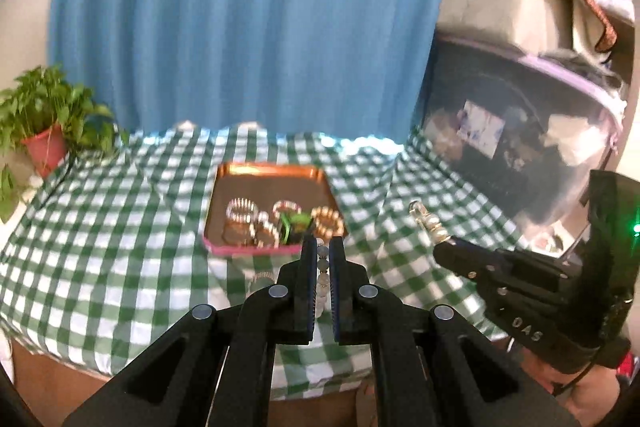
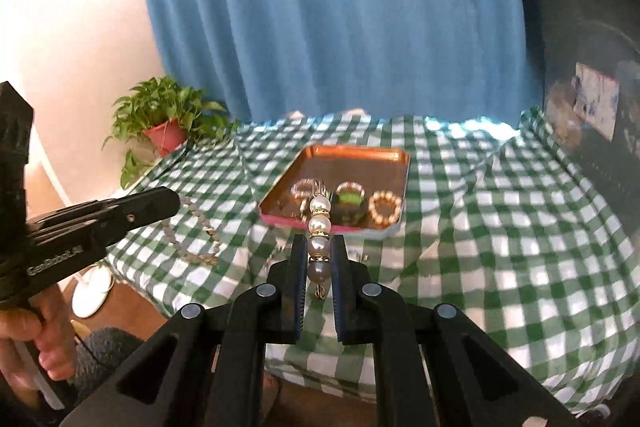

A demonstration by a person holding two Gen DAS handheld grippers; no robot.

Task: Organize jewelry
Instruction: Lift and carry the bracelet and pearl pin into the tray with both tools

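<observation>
A copper tray [image 1: 268,174] [image 2: 356,155] with a pink front rim sits on the green checked cloth and holds several beaded bracelets [image 1: 327,219] [image 2: 385,207]. My left gripper [image 1: 323,247] is shut on a pale bead necklace [image 1: 322,267] just before the tray's front edge; the necklace hangs below the left gripper [image 2: 172,201] in the right wrist view [image 2: 192,231]. My right gripper [image 2: 319,247] is shut on a pearl bracelet piece [image 2: 319,227] that sticks out towards the tray. The right gripper [image 1: 442,247] and its pearl piece [image 1: 430,221] also show at the right of the left wrist view.
A potted plant [image 1: 44,123] [image 2: 166,119] stands at the table's far left corner. A blue curtain [image 1: 248,19] hangs behind. A dark bag and stacked boxes [image 1: 520,107] stand at the right. The table's front edge [image 1: 160,371] is close below the grippers.
</observation>
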